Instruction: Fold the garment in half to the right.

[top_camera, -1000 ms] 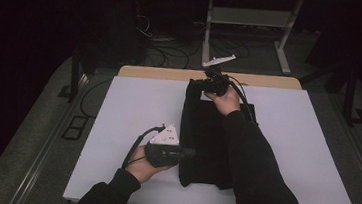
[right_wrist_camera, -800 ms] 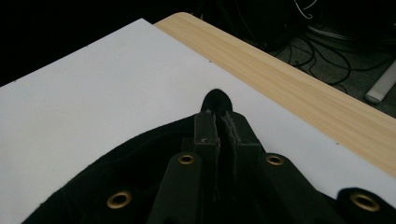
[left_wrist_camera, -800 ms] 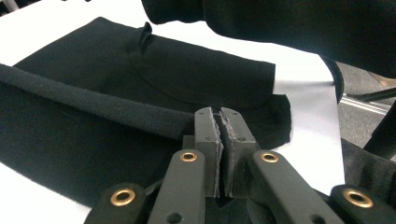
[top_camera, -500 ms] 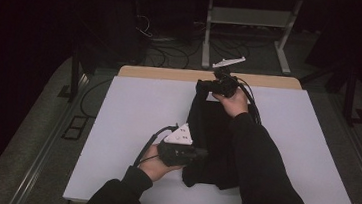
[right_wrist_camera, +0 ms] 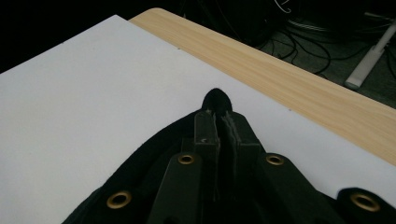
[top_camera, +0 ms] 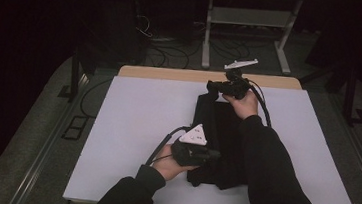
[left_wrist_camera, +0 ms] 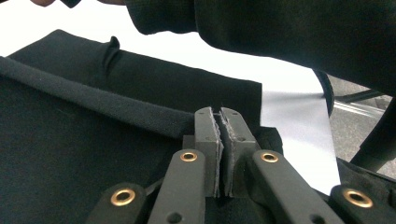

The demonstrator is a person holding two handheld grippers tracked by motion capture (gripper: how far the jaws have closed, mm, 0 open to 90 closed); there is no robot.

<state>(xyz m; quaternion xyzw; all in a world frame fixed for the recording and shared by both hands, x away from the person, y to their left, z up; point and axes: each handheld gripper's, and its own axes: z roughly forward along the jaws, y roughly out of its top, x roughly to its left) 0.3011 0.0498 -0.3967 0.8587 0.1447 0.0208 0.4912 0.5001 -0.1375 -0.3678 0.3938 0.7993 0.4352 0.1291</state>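
A black garment point(top_camera: 226, 136) lies folded in a long strip down the middle of the white tabletop point(top_camera: 133, 112). My left gripper point(top_camera: 216, 155) holds the strip's near left edge. In the left gripper view its jaws point(left_wrist_camera: 219, 116) are pressed together, with black cloth point(left_wrist_camera: 70, 140) bunched around them. My right gripper point(top_camera: 210, 86) is at the garment's far end. In the right gripper view its jaws point(right_wrist_camera: 218, 116) are shut on a corner of the cloth point(right_wrist_camera: 215, 99), whose tip pokes out past the pads. A dark sleeve point(top_camera: 268, 165) covers part of the garment.
A strip of bare wood point(top_camera: 171, 74) runs along the table's far edge. Beyond it on the dark floor are a metal stand point(top_camera: 247, 18) and loose cables point(top_camera: 174, 46). White surface lies on both sides of the garment.
Both hands have moved to the right across the table, taking the garment's left edge with them. Both grippers stayed shut.
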